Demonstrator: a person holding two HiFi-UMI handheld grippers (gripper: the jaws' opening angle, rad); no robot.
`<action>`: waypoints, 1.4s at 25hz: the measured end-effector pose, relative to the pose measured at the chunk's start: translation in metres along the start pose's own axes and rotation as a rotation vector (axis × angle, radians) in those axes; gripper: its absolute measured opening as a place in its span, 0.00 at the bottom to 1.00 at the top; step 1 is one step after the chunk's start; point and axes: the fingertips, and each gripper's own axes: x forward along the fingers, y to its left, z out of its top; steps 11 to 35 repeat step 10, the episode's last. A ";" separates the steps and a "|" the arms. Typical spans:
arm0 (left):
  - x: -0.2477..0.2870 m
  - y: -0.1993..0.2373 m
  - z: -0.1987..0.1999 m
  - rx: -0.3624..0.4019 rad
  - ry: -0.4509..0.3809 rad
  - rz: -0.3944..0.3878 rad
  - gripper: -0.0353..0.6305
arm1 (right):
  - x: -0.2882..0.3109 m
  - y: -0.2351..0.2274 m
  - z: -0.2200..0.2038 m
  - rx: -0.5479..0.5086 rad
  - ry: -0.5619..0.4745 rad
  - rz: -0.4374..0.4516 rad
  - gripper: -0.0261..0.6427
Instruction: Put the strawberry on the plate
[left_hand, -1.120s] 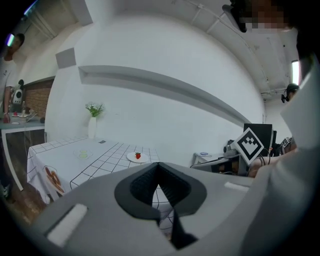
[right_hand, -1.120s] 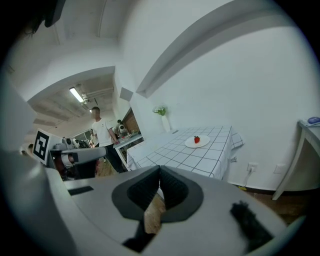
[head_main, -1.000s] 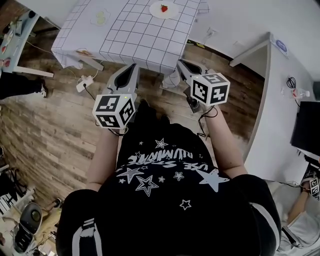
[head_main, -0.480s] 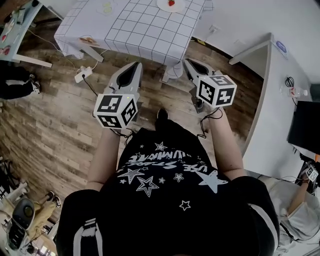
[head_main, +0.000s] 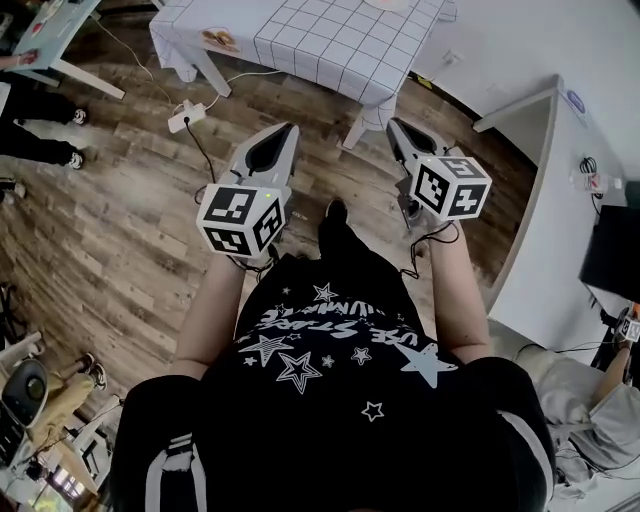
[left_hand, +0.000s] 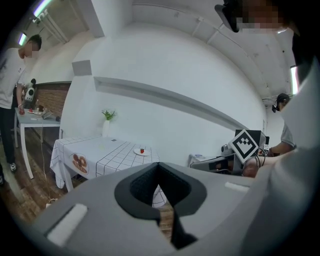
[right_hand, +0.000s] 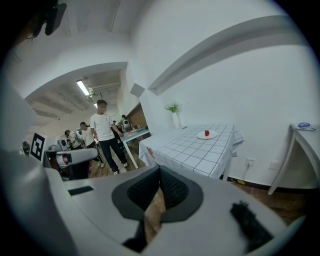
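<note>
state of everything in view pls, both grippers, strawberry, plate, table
left gripper: jaws together, nothing between them
right gripper: jaws together, nothing between them
strawberry: lying on the plate
plate: on the table, holding the strawberry
table: under a checked cloth, well ahead of both grippers

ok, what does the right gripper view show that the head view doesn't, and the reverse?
Only right gripper view: the strawberry on the plate, and a vase with a plant. Only head view: the power strip on the floor and the person's star-print shirt. Both: the grid-cloth table, the wood floor, the left gripper.
</note>
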 end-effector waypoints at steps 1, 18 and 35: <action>-0.009 0.000 -0.002 0.000 -0.002 0.002 0.07 | -0.004 0.008 -0.003 -0.003 -0.001 0.003 0.06; -0.067 -0.015 -0.023 -0.003 -0.023 0.018 0.07 | -0.035 0.056 -0.038 -0.020 0.009 0.021 0.06; -0.067 -0.015 -0.023 -0.003 -0.023 0.018 0.07 | -0.035 0.056 -0.038 -0.020 0.009 0.021 0.06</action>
